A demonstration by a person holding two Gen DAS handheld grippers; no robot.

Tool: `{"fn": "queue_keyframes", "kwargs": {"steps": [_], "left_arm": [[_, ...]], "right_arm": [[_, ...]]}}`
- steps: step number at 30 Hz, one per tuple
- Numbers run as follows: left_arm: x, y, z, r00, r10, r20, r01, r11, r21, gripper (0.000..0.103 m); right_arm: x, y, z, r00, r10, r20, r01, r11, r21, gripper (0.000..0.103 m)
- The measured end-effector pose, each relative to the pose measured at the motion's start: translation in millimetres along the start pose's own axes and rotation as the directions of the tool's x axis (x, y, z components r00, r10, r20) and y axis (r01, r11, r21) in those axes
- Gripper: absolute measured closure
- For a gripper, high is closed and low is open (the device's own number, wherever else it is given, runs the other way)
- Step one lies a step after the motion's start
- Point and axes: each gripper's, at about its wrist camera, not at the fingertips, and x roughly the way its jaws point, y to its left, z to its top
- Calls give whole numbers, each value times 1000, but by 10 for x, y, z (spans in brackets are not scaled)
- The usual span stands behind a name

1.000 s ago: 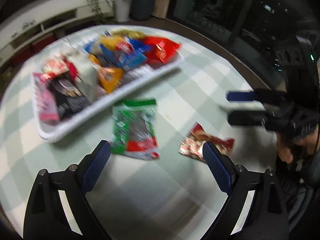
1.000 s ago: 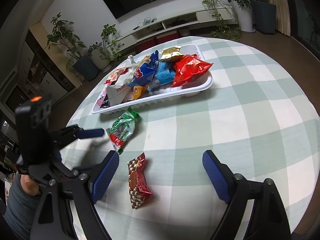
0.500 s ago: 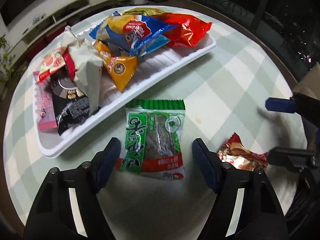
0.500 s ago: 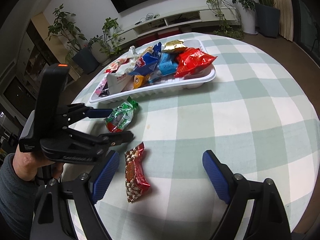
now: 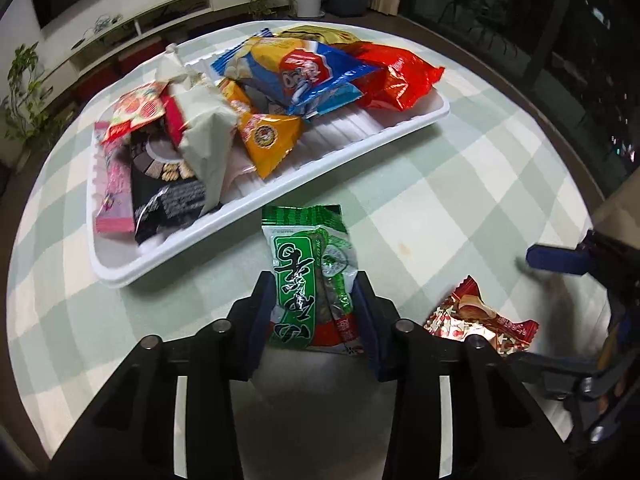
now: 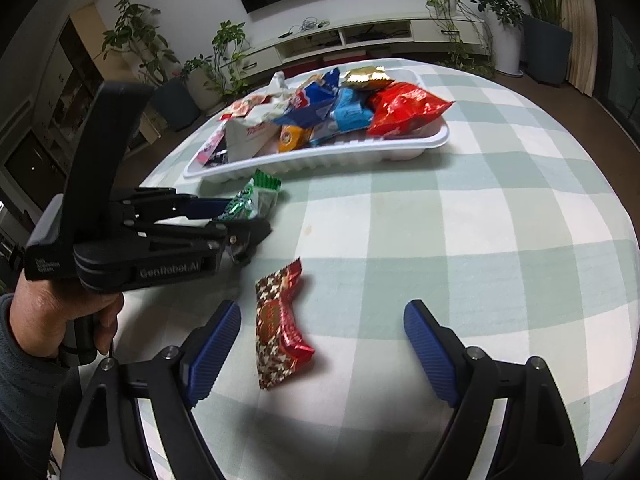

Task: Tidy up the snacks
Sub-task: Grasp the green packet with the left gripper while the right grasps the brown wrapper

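A green snack packet [image 5: 310, 276] lies on the checked tablecloth just in front of the white tray [image 5: 360, 148]. My left gripper [image 5: 314, 308] has closed its blue pads on the packet's near end; it also shows in the right wrist view [image 6: 240, 220] with the packet [image 6: 252, 200] between the fingers. A red and gold wrapped snack [image 6: 280, 320] lies on the cloth between the wide open fingers of my right gripper [image 6: 322, 344], nearer the left pad. It also shows in the left wrist view [image 5: 476, 320].
The white tray [image 6: 320, 160] holds several snack bags, among them a red bag [image 6: 404, 108] and a blue bag [image 5: 296, 68]. The round table's edge [image 6: 600, 184] curves on the right. Potted plants and a TV bench stand behind.
My left gripper moved forward over the green packet and closed on it. My right gripper moved closer to the red and gold snack and stayed open.
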Motion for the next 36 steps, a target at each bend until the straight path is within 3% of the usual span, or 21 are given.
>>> {"fn": "queue_keyframes", "kwargs": {"steps": [9, 16, 19, 26, 28, 36], "left_arm": [[-348, 172, -528, 998, -34, 49, 40, 991, -125, 69], [-553, 237, -920, 995, -38, 90, 57, 976, -212, 69], [-604, 255, -1023, 994, -35, 103, 59, 969, -239, 69], [-601, 189, -1049, 993, -39, 113, 66, 967, -247, 69], [-601, 178, -1052, 992, -41, 115, 69, 966, -248, 69], [-601, 171, -1046, 991, -53, 123, 82, 965, -250, 69]], "right_arm": [[162, 174, -25, 998, -37, -47, 33, 996, -83, 30], [298, 393, -1, 990, -130, -60, 115, 972, -207, 35], [323, 456, -7, 986, -157, -61, 137, 959, -247, 47], [312, 529, -17, 982, -175, -71, 149, 948, -281, 64], [299, 530, -20, 982, -175, -72, 148, 947, -285, 73], [257, 436, -15, 990, -113, -80, 94, 972, -214, 81]]}}
